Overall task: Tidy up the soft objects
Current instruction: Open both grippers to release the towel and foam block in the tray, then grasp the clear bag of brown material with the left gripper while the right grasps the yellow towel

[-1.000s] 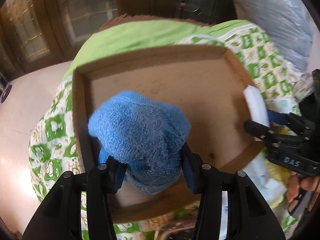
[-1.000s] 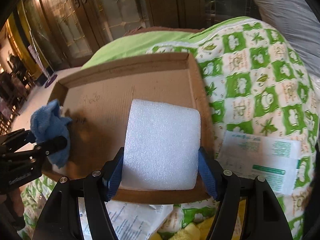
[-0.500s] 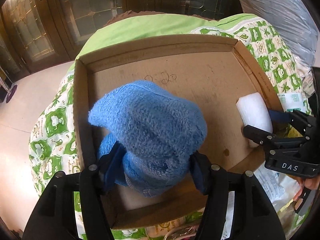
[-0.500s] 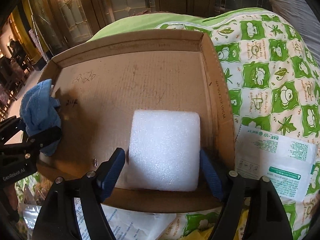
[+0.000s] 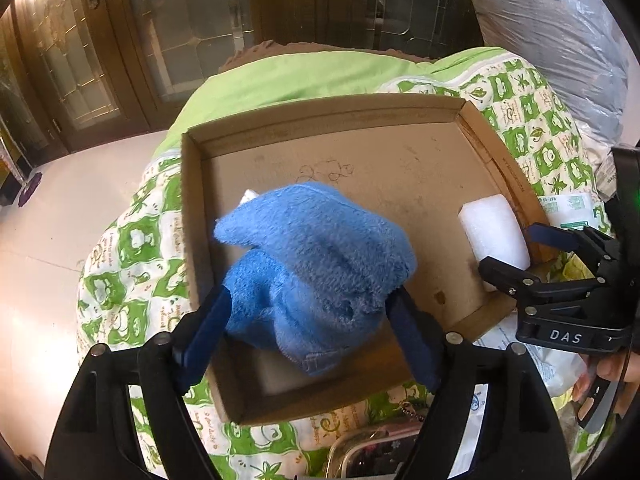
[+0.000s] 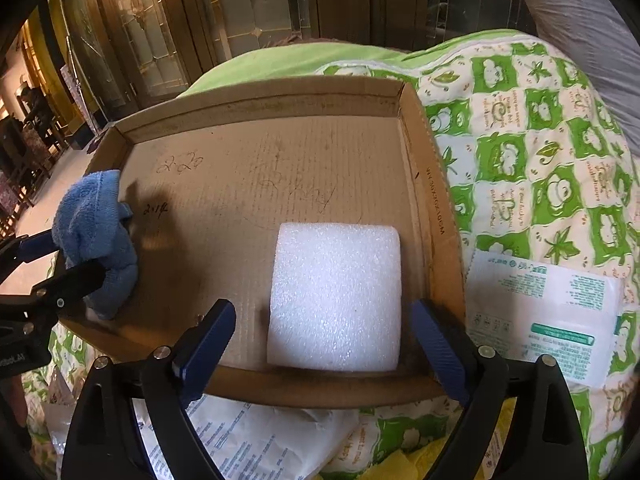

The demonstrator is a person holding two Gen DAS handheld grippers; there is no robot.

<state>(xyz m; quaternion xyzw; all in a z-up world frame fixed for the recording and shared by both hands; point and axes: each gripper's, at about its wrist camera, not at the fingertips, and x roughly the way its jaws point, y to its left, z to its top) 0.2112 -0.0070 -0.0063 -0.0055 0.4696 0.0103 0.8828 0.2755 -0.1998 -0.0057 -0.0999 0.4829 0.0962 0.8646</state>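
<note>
Green-and-white cartoon-print quilt (image 6: 532, 152) covers the bed, plain lime green section (image 5: 304, 76) at the far side. Printed plastic packet (image 6: 548, 320) lies on the quilt at right, crumpled printed sheets (image 6: 256, 436) at the near edge. Grey plastic-wrapped bundle (image 5: 548, 28) top right. Dark wooden doors with leaded glass (image 6: 168, 28) behind. Pale tiled floor (image 5: 44, 240) on the left.

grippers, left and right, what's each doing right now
Left gripper: open, jaws just widened, blue cloth loose between them.
Right gripper: open, jaws just widened, white foam block lying free between them in the cardboard tray.
</note>
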